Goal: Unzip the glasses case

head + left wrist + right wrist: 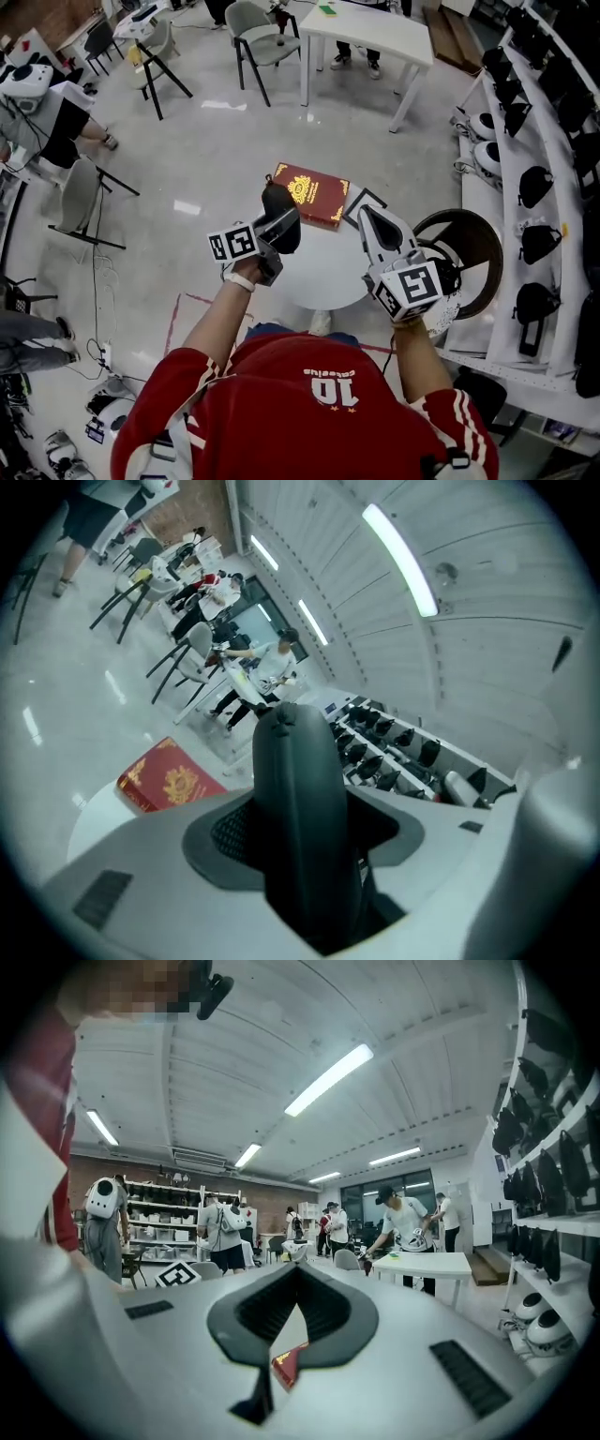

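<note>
Dark glasses case (298,808) fills your left gripper view's centre, pinched by your left gripper (281,225), lower end hidden; your right gripper (365,216), centre-right, is pressed together.

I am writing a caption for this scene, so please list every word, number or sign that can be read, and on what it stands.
"10": on the red shirt, seen upside down.
Small word beside that number: too blurred to read.
Red book: gold emblem, lettering too small to read.
Left marker cube and right marker cube: square patterns only, no words.
</note>
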Tool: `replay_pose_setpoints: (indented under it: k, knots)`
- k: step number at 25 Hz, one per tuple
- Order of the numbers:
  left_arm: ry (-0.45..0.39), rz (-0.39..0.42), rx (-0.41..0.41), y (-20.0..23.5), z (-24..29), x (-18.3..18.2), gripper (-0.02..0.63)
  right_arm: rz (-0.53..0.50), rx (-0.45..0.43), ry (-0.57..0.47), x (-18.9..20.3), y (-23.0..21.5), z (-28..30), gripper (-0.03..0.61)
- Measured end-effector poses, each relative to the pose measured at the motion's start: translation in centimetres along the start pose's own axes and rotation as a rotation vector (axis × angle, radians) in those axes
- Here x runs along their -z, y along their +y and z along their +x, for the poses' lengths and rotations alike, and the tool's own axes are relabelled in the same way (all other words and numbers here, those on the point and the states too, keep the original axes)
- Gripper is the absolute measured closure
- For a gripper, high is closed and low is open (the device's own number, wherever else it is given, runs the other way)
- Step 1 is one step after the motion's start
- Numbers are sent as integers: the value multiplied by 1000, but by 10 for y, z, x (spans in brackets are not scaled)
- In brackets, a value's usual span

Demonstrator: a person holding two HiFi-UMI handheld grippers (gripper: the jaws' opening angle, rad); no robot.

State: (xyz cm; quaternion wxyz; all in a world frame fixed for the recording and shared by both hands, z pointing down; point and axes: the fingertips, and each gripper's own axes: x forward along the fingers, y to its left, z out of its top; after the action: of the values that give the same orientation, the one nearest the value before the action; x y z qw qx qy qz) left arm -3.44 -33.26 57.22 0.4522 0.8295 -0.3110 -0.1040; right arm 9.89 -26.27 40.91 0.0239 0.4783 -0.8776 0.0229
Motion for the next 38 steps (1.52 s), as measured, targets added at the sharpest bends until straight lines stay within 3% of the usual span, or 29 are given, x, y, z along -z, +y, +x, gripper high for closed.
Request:
replay_pose_setpoints:
  k: [6, 13, 18, 32, 38]
  knots:
    - [-120, 89, 203, -86, -24, -60, 350, -31, 27, -63, -31, 4, -5, 569]
    - [-231, 295, 387, -198, -59, -115, 351, -67, 45, -194, -83, 13, -17, 569]
    - [-291, 294, 430, -224, -70, -134, 351, -116, 45, -230, -96, 23, -22, 569]
    - [-308, 231, 452, -227, -71, -143, 351, -200, 14, -243, -99, 45, -21, 535]
    - [-319, 278, 479, -252, -71, -154, 351, -292, -46, -241, -92, 75, -12, 535]
